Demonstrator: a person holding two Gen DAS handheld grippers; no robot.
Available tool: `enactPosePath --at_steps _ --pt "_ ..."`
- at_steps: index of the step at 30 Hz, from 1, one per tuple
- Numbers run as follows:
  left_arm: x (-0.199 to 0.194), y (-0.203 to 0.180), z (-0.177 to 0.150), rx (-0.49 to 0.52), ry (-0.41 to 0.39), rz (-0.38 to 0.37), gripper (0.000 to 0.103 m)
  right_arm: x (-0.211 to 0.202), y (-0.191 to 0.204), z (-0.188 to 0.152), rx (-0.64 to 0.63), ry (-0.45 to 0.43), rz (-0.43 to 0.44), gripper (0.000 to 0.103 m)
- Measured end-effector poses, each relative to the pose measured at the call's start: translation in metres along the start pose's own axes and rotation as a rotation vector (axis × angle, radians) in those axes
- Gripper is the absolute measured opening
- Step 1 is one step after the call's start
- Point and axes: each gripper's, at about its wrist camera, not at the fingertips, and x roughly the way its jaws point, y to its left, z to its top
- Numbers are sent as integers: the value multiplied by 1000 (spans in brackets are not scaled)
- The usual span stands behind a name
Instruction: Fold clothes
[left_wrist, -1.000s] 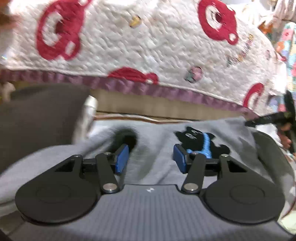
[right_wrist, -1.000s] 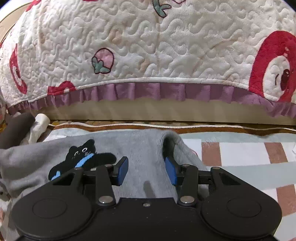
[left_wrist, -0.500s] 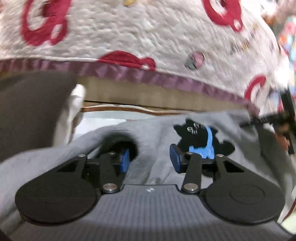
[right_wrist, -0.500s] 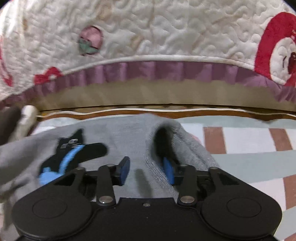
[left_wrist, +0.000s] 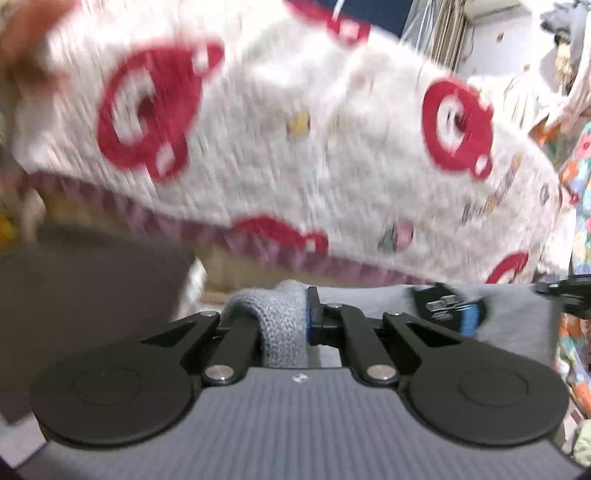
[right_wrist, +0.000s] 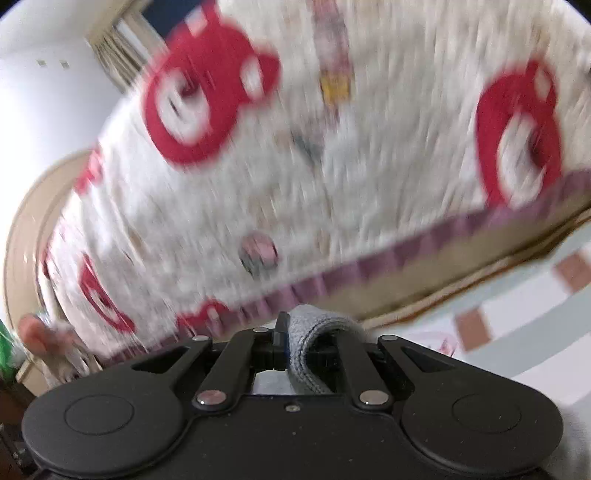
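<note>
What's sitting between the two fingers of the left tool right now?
A rolled edge of the gray sweater, clamped by the left tool, seen in the left wrist view.

Grey sweater (left_wrist: 284, 325) of coarse ribbed knit cloth, its cuff bunched in the left tongs (left_wrist: 291, 321); matt black plastic arms, bright metal rivets, blue rubbery pads (left_wrist: 313, 321). The right tongs (right_wrist: 306, 347) are the same matt plastic, gripping knit. Behind, a quilted bedspread (left_wrist: 295, 147) of soft stitched cloth, red appliqué, pleated purple frill
</note>
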Motion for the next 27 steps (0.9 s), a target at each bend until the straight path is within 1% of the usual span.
enactPosePath --at_steps 2,5,7,8,11,13,14,17,18,20,21,22,24,27 --pt "-37 -2 10 -13 -63 -1 3 -51 15 11 -20 -79 27 8" --pt "-96 -9 27 -34 -133 -62 3 -116 34 21 -25 -165 91 8" --pt "-134 -18 35 -17 -168 -91 3 -159 48 25 -40 -196 140 8" --pt "-152 -26 38 7 -182 -95 4 -181 57 26 -57 -208 152 8" --pt "-196 -50 49 69 -207 -99 4 -236 78 27 -137 -203 176 8" --pt "-219 -67 56 99 -214 -99 4 -264 90 24 -191 -196 167 8" --pt "-230 -75 60 113 -217 -99 4 -276 92 24 -197 -193 168 8" --pt "-237 -90 69 107 -194 -119 4 -310 96 24 -215 -186 168 7" --pt "-232 -94 72 118 -176 -115 4 -318 96 25 -224 -186 161 7" --pt "-205 -101 68 168 -132 -78 4 -310 86 31 -226 -159 151 7" --pt "-189 -104 62 189 -108 -58 4 -306 81 35 -227 -145 145 7" --pt "-167 -101 56 188 -73 -42 4 -302 76 38 -228 -132 140 7" --pt "-119 -94 44 181 -1 -12 4 -268 55 43 -192 -63 101 7" --pt "-37 -66 29 112 93 26 4 -196 17 49 -149 27 43 7"
